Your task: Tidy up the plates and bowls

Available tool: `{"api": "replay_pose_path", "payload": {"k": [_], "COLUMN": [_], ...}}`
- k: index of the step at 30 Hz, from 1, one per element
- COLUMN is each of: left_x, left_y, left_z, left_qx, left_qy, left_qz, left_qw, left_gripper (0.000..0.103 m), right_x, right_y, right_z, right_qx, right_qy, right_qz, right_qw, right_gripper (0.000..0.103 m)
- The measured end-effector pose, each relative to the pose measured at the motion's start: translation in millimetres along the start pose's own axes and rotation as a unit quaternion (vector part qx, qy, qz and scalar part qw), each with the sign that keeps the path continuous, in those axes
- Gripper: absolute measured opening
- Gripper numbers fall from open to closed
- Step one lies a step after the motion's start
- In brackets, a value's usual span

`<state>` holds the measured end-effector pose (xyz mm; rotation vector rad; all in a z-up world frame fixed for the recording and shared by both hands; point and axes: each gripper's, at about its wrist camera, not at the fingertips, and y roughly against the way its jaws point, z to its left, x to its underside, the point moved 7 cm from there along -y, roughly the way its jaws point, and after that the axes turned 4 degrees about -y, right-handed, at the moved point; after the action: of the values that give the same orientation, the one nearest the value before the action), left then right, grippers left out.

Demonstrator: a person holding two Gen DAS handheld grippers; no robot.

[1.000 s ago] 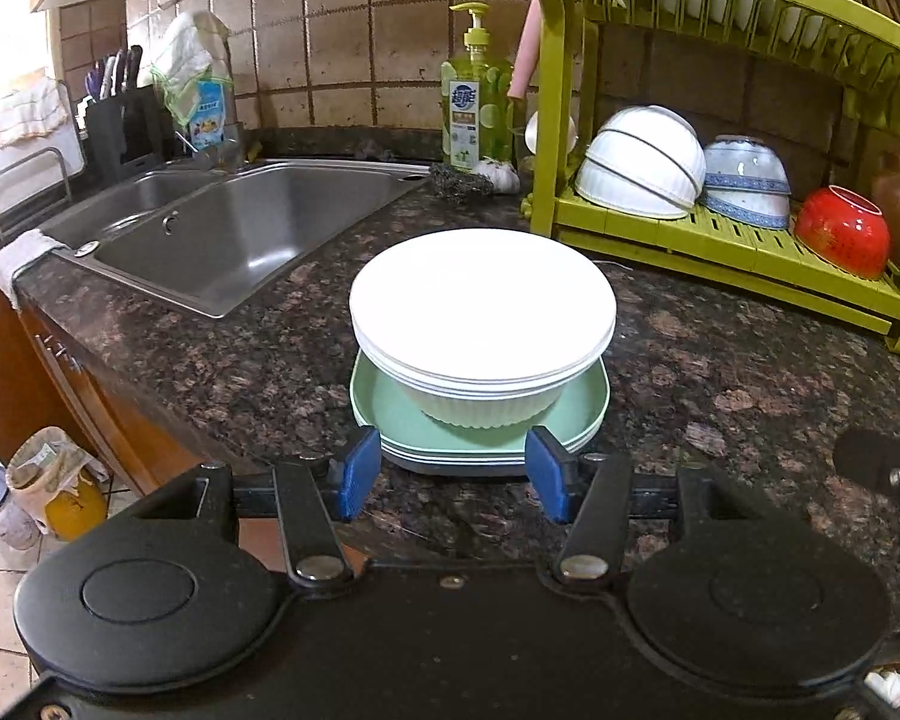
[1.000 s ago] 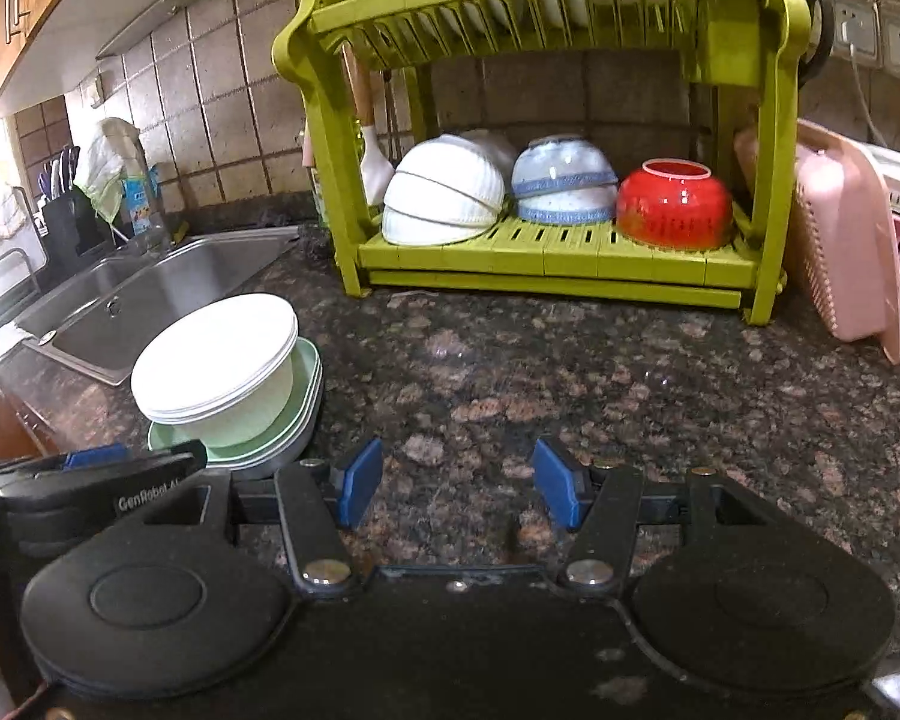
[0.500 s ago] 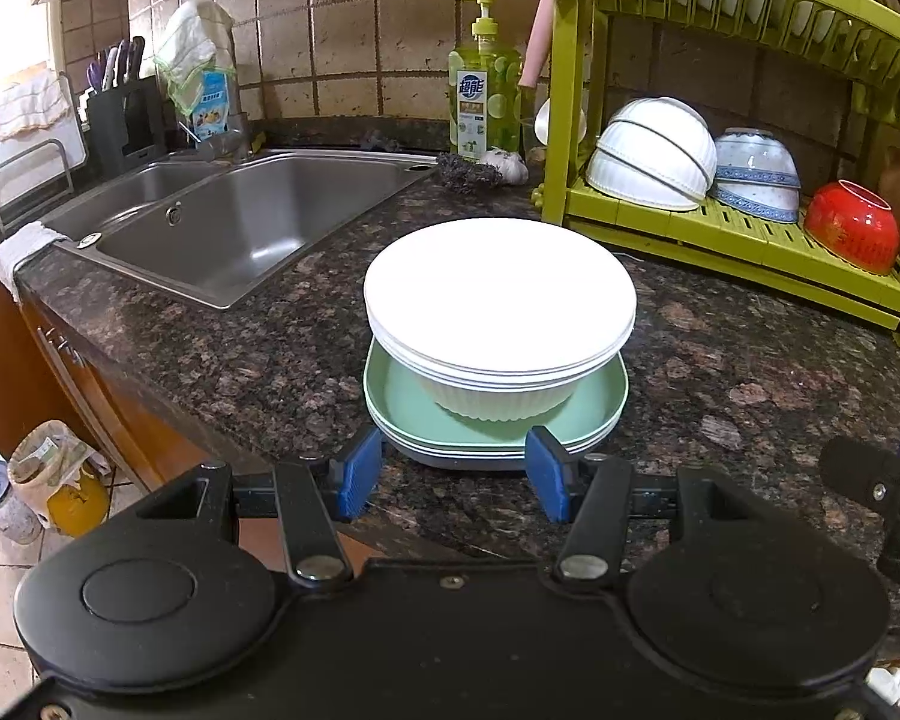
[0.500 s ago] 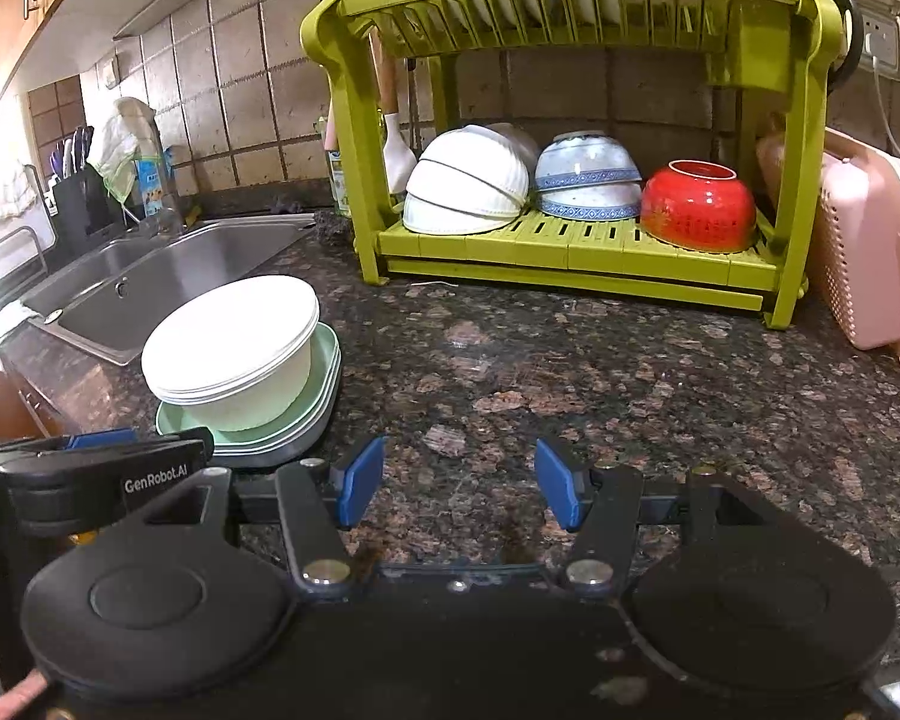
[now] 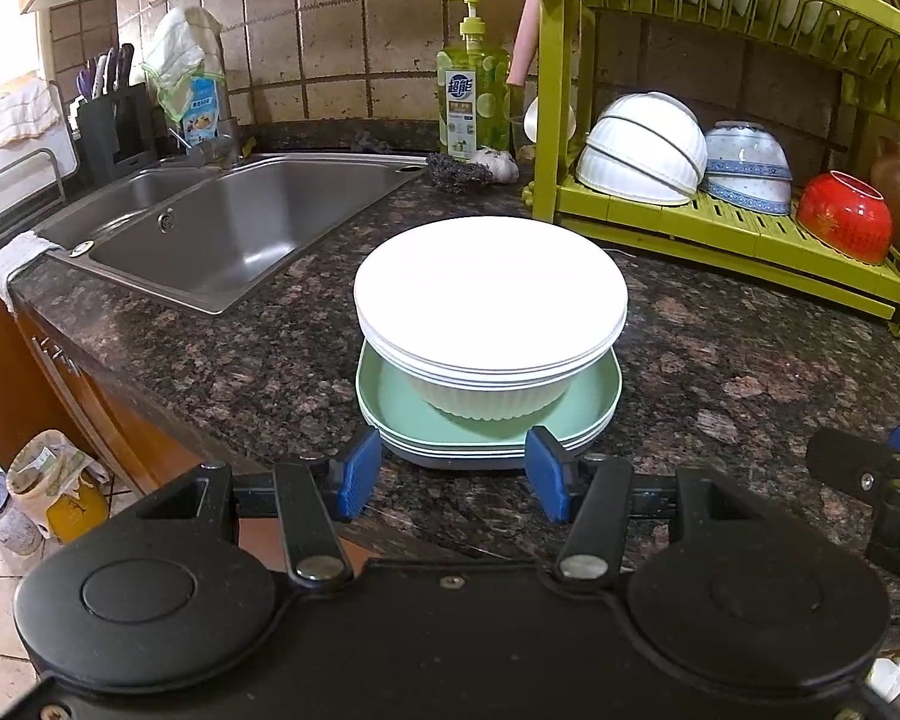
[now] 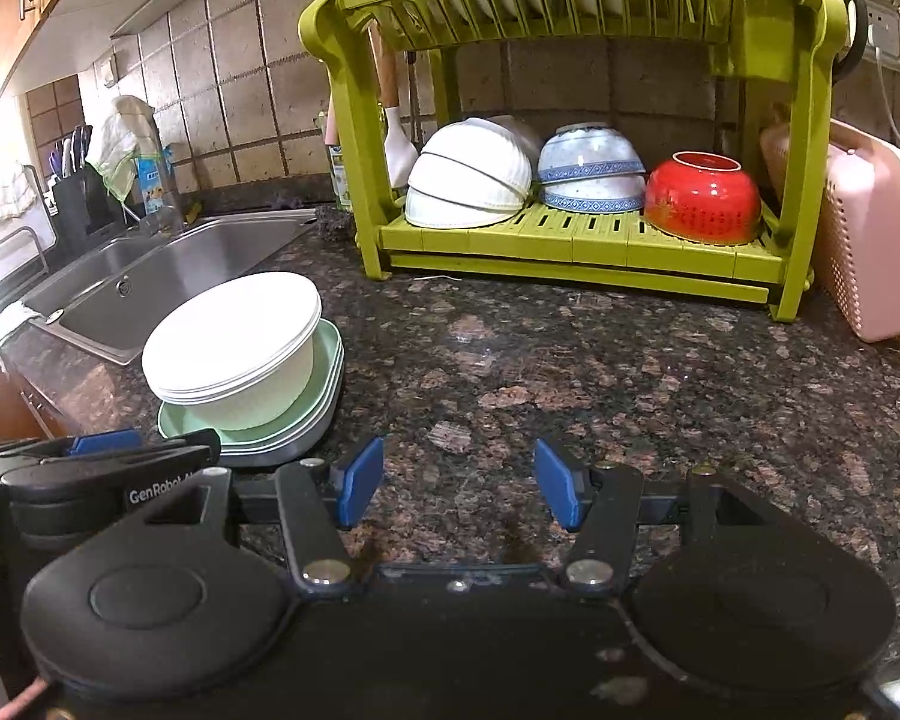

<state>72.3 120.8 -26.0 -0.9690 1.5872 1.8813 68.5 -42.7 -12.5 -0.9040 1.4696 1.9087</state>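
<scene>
Sitting unsorted on bench left of rack: white bowls atop green plates. Hovering wide open, empty: left claw, right claw.

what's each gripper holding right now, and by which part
Nothing. The left gripper is open just short of the stacked plates, touching nothing; the right gripper is open over bare countertop.
</scene>
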Motion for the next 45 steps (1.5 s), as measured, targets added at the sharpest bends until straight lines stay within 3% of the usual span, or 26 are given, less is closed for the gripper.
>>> {"api": "replay_pose_path", "payload": {"k": [45], "left_x": [0.9], "left_y": [0.1], "left_z": [0.9], "left_qx": [0.006], "left_qy": [0.002], "left_qz": [0.008], "left_qw": [1.0], "left_gripper": [0.059], "right_x": [1.8], "right_y": [-5.5], "right_z": [5.0], "right_qx": [-0.01], "right_qy": [-0.003], "right_qz": [0.016], "right_qw": [1.0], "right_gripper": [0.059]}}
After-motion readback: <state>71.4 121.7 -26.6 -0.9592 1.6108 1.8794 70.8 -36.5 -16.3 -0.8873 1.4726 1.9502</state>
